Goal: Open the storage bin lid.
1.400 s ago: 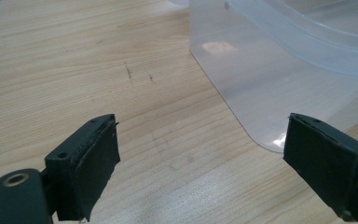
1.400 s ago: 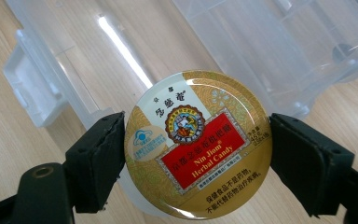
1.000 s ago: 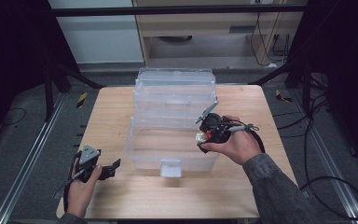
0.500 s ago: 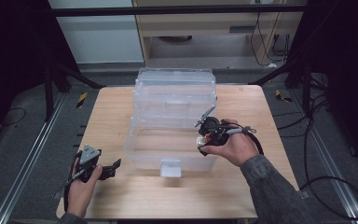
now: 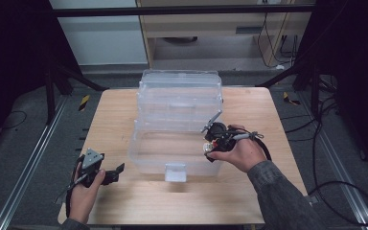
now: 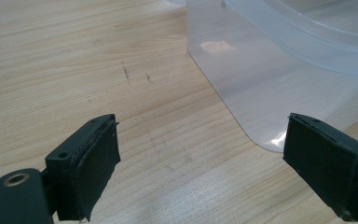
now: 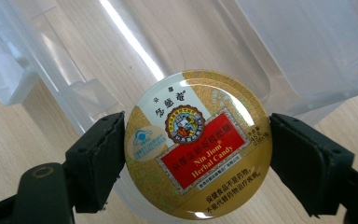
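A round gold candy tin (image 7: 198,144) with a red label sits between the jaws of my right gripper (image 7: 196,161), which press on its rim from both sides. From above, the right gripper (image 5: 212,139) holds the candy tin (image 5: 206,146) over the right rim of an open clear plastic box (image 5: 172,148). Its lid (image 5: 179,98) stands raised behind. My left gripper (image 5: 119,168) rests low at the table's front left, jaws wide open with nothing between them, near the box's corner (image 6: 261,93).
The wooden table (image 5: 110,115) has bare room left of the box and along its front edge. A white latch (image 5: 175,172) hangs on the box's front wall. Cables and metal frame legs lie on the floor around the table.
My right hand has shifted slightly up and back with the tin, staying over the box's right rim. The left gripper has not moved.
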`<act>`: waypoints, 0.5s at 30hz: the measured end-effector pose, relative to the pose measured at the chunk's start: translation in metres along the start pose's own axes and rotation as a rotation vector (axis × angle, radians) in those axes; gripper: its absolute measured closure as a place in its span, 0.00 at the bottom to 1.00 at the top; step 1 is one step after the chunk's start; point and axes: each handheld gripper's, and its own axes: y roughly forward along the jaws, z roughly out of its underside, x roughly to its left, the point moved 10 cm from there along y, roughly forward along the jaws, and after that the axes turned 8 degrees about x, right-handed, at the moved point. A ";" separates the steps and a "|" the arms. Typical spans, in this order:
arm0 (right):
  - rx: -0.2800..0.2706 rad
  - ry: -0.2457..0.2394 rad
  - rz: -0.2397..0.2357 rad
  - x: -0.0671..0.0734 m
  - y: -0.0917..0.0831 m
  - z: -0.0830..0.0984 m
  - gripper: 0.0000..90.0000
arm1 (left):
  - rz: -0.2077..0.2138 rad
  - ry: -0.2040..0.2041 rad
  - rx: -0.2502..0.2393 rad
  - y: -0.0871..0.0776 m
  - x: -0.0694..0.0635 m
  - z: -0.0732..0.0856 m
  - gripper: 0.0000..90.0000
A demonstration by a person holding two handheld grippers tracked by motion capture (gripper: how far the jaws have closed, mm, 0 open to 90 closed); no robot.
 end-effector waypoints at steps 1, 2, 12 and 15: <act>0.004 0.001 0.001 0.000 0.001 0.000 0.23 | 0.000 -0.001 0.000 0.000 0.000 0.000 0.10; 0.004 0.001 0.001 0.000 0.001 0.000 0.23 | 0.000 0.000 0.000 0.000 0.000 0.000 0.10; 0.011 0.010 -0.009 0.001 0.003 0.001 0.23 | 0.000 0.001 0.000 0.000 0.000 0.000 0.10; 0.014 0.015 -0.014 0.002 0.004 0.001 0.23 | 0.000 0.001 0.000 0.000 0.000 0.000 0.10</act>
